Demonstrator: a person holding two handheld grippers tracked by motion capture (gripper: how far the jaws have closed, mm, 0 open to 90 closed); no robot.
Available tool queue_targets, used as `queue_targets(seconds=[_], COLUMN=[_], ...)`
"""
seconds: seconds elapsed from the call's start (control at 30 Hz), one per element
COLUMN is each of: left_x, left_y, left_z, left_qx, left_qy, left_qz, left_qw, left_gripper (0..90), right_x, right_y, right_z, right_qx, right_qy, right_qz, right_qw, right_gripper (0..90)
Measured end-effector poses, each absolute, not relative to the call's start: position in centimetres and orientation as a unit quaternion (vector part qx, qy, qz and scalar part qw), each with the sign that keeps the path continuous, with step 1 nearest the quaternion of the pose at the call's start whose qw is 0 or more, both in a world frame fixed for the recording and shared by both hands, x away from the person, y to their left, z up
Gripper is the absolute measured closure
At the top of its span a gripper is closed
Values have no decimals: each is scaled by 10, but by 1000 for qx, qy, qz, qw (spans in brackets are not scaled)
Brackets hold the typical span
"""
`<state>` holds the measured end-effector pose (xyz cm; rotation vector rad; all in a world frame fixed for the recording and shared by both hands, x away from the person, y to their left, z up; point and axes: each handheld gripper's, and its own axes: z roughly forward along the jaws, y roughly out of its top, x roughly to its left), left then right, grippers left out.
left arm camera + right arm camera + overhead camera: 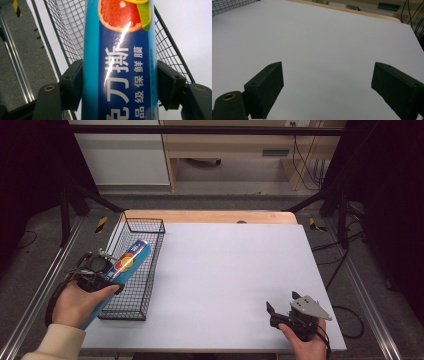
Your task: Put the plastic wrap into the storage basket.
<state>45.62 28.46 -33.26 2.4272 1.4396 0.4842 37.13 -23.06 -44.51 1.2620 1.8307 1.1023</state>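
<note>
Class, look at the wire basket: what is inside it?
A long blue box of cling film, gripped by the left gripper, lies angled over the wire basket. Through the mesh, bare table shows; the part beneath the box is hidden.

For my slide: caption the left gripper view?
Left gripper clamps a blue cling-film box above a wire basket.

The right gripper hung over the bare white table, its 2 black jaws set wide apart with nothing between them. A wire basket showed at the table's far left corner.
</note>
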Motion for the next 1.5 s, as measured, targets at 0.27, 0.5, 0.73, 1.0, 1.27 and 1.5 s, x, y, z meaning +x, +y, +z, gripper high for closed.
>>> queue_targets(seconds=[0.27, 0.5, 0.73, 1.0, 1.27, 1.5], left_x=[459, 461, 464, 472, 478, 482], left_y=[282, 281, 280, 276, 272, 268], left_z=[-326, -323, -327, -330, -331, -339], left_qx=[840, 838, 835, 836, 837, 840], left_qy=[500, 503, 512, 515, 516, 514], left_qz=[166, 167, 163, 161, 161, 157], left_qw=[130, 128, 118, 102, 90, 73], left_gripper=[322, 322, 322, 322, 322, 322], right_x=[371, 371, 372, 372, 372, 372], right_y=[-232, -232, -232, -231, -232, -231], right_z=[-445, -445, -447, -448, -447, -448], right_qx=[483, 485, 485, 487, 487, 486], right_qy=[697, 696, 698, 698, 696, 698], right_qz=[419, 419, 416, 418, 421, 420], right_qw=[325, 324, 322, 318, 318, 317], right_gripper=[109, 109, 114, 115, 117, 117])
